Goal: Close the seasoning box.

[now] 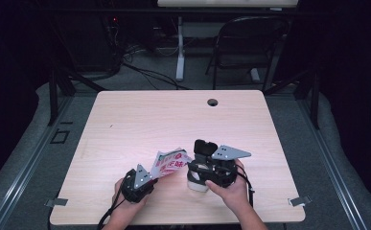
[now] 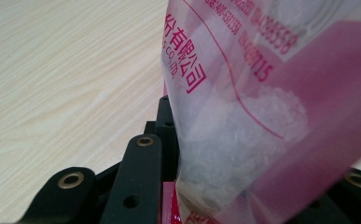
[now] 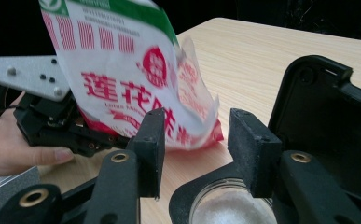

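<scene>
Bag: a red, white and green printed seasoning bag stood pinched at its lower end between the jaws of the left gripper, its torn top leaning away from that gripper toward the jar; white crystals showed through the clear film just above the left jaws.
Jar: a small round jar with a black hinged lid flipped up sat right under the right gripper, below and slightly beyond its pads; white granules already lay inside it.
Left gripper: pressed onto the bag's bottom edge, the film squeezed between the jaws; the person's left hand carried it.
Right gripper: jaws spread with nothing between the pads, hanging over the jar's mouth; no pad touched the jar, the lid or the bag; the bag's mouth lay just beyond its fingertips.
Table: pale wooden table, bare beyond both grippers.
Progress: judged as partway; lid open and some granules in the jar; crystals remained in the bag, so pouring more, setting the bag down and shutting the lid seemed left.
</scene>
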`<state>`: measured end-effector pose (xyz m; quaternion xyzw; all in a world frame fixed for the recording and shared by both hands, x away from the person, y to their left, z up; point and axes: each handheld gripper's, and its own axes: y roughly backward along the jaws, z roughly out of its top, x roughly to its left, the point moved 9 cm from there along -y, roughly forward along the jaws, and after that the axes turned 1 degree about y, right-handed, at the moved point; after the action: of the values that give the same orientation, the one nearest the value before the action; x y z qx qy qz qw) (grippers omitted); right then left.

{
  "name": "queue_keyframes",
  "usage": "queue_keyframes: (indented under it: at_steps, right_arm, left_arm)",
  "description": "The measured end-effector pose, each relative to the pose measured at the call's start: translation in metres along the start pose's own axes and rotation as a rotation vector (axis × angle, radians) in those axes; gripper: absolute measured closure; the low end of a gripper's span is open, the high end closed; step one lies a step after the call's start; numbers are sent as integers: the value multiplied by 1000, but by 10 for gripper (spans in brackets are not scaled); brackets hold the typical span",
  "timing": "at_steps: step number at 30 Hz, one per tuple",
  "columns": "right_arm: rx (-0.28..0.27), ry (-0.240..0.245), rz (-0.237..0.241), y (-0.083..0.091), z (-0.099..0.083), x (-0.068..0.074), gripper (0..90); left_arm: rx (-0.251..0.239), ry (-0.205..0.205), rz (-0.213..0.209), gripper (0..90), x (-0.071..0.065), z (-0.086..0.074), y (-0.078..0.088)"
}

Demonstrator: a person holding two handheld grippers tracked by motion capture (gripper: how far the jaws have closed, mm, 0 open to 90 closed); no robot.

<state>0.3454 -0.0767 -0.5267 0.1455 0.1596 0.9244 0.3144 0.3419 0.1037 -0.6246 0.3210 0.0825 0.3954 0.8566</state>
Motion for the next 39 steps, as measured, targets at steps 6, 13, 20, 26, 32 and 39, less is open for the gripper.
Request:
queue_keyframes:
  at_steps: [6, 13, 20, 26, 32, 39]
  right_arm:
    - [-12, 5, -10, 5, 2, -1, 567]
    - [-12, 8, -17, 7, 3, -3, 567]
    - [-19, -1, -24, 7, 4, -4, 567]
    - [-28, -5, -24, 9, 6, -3, 567]
    - [-25, -1, -23, 10, 7, -2, 575]
    - [-27, -8, -28, 9, 6, -3, 575]
  left_arm:
    - [-1, -7, 20, 747, 8, 3, 6]
    - [-31, 6, 28, 747, 18, 12, 18]
    - [-50, 27, 32, 747, 33, 19, 33]
    - [-51, 54, 42, 748, 43, 14, 42]
    - [-39, 54, 73, 748, 53, 1, 50]
    - [-56, 110, 101, 748, 70, -11, 57]
